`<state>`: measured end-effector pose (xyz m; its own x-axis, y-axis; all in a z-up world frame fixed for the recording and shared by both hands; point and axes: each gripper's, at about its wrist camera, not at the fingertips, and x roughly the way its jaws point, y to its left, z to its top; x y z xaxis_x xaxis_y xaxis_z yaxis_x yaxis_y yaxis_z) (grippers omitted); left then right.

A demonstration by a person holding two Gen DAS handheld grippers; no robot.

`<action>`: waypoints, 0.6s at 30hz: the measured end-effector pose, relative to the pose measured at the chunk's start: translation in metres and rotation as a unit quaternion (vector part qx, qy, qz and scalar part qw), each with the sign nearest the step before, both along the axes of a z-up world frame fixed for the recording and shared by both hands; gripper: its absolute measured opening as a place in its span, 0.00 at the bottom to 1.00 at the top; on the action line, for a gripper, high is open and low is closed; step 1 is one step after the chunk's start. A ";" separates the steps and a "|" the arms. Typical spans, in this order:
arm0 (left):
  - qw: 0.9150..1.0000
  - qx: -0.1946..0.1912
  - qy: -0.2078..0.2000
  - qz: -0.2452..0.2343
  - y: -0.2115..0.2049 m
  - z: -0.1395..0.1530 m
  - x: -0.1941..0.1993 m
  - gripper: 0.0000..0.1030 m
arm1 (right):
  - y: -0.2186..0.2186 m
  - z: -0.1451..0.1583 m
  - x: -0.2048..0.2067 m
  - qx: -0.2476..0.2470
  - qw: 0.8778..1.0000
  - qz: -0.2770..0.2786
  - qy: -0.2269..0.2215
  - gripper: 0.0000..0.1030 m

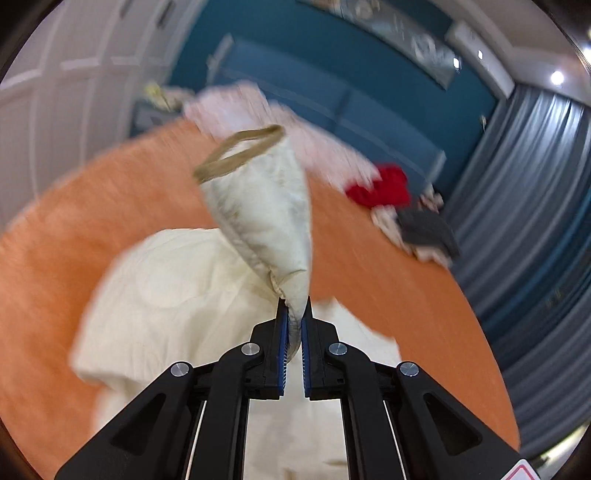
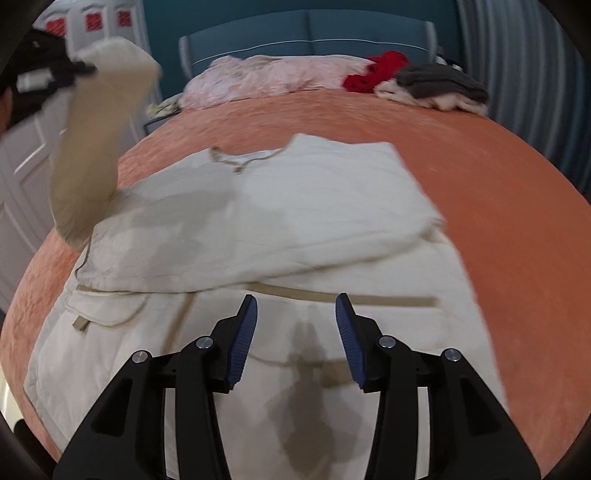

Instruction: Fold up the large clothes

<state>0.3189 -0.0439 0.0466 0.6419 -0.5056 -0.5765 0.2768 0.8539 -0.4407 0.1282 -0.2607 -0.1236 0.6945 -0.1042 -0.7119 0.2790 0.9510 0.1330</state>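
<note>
A cream quilted jacket (image 2: pixel 288 221) with tan trim lies spread on the orange bedspread (image 2: pixel 480 177). My left gripper (image 1: pixel 294 314) is shut on the jacket's sleeve (image 1: pixel 262 214) and holds it lifted, its tan cuff hanging open at the far end. In the right wrist view the left gripper (image 2: pixel 79 68) and the raised sleeve (image 2: pixel 92 155) are at the upper left. My right gripper (image 2: pixel 295 314) is open and empty just above the jacket's lower part, near a tan band (image 2: pixel 332 295). The jacket body (image 1: pixel 173 288) lies below the left gripper.
At the head of the bed lie a pink garment (image 2: pixel 266 77), a red garment (image 2: pixel 376 70) and a grey and white pile (image 2: pixel 439 86). A blue headboard (image 2: pixel 306 33) stands behind. White closet doors (image 1: pixel 55 92) are at the left, grey curtains (image 1: pixel 535 184) at the right.
</note>
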 end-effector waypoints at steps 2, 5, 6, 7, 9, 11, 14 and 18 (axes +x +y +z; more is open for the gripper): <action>0.999 0.009 0.041 -0.018 -0.038 -0.032 -0.003 0.05 | -0.010 0.001 -0.007 0.004 1.000 -0.011 0.001 0.43; 0.995 0.015 0.094 -0.032 -0.070 -0.077 -0.007 0.09 | -0.022 0.000 -0.014 0.005 1.000 -0.023 0.001 0.44; 0.992 0.012 0.117 -0.037 -0.081 -0.093 -0.009 0.16 | -0.026 0.001 -0.016 0.005 1.000 -0.027 0.000 0.45; 0.991 0.007 0.130 -0.041 -0.087 -0.104 -0.013 0.21 | -0.028 0.002 -0.018 0.006 1.000 -0.030 -0.002 0.46; 0.987 -0.006 0.155 -0.043 -0.091 -0.120 -0.018 0.45 | -0.034 0.003 -0.019 0.012 0.999 -0.035 -0.007 0.51; 0.985 -0.017 0.162 -0.058 -0.087 -0.127 -0.028 0.45 | -0.037 0.005 -0.018 0.025 0.999 -0.037 -0.015 0.52; 0.986 -0.025 0.151 -0.063 -0.062 -0.123 -0.043 0.52 | -0.039 0.013 -0.010 0.050 0.998 -0.032 -0.032 0.57; 0.979 -0.120 0.164 0.004 0.013 -0.118 -0.039 0.60 | -0.041 0.029 0.015 0.072 0.995 -0.028 -0.064 0.62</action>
